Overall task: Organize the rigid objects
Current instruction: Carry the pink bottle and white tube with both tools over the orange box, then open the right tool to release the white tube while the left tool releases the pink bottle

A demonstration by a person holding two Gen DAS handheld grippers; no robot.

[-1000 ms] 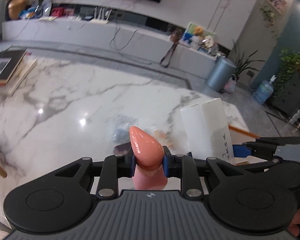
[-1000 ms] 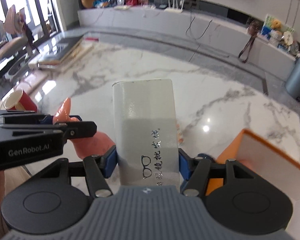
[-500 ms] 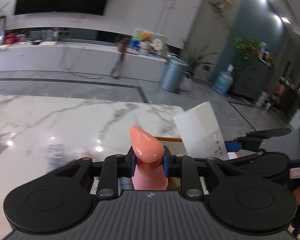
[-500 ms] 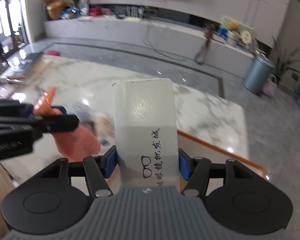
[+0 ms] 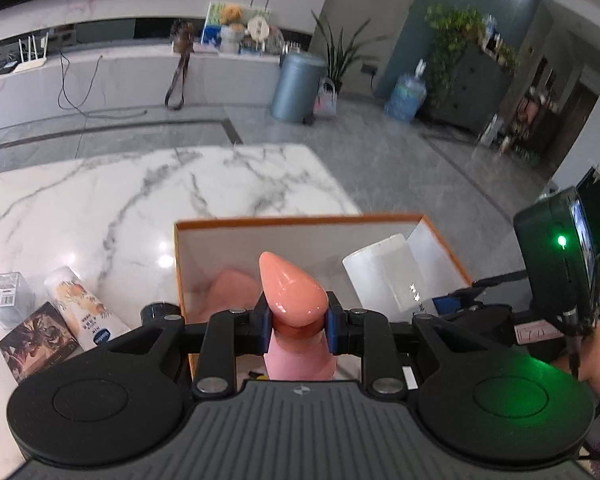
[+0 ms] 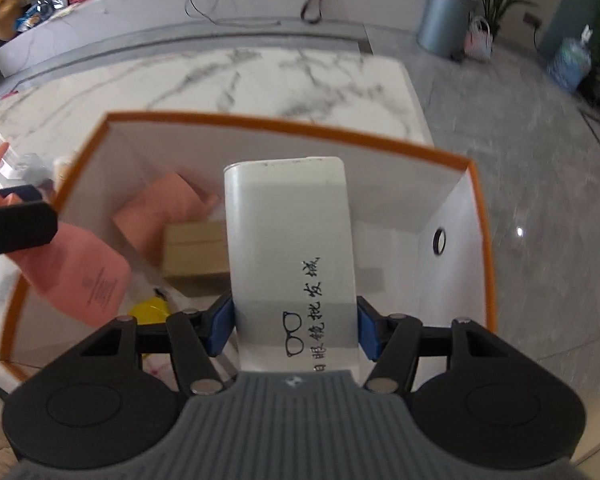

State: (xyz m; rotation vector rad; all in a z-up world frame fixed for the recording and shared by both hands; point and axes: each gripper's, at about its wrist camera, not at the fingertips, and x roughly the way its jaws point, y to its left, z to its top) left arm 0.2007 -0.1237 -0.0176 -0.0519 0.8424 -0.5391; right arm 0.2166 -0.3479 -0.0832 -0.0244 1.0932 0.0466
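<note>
Within the last second both grippers have swung from open tabletop to over the orange-rimmed box (image 6: 480, 216), frame centre; release looks imminent. Right gripper (image 6: 295, 326) pinches a white glasses case (image 6: 287, 248), upright, printed with spectacles. Left gripper (image 5: 297, 322) pinches a glossy pink bottle (image 5: 291, 292), tapered cap upward.

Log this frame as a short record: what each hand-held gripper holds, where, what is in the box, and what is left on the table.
left hand-held gripper: shut on pink bottle, over the box's near left part
right hand-held gripper: shut on white case, above the box
box: orange-rimmed, white inside, open top
box contents: pink item, cardboard carton, yellow item
table: white tube, dark box, clear packet, all left of the box
release: not yet done
</note>
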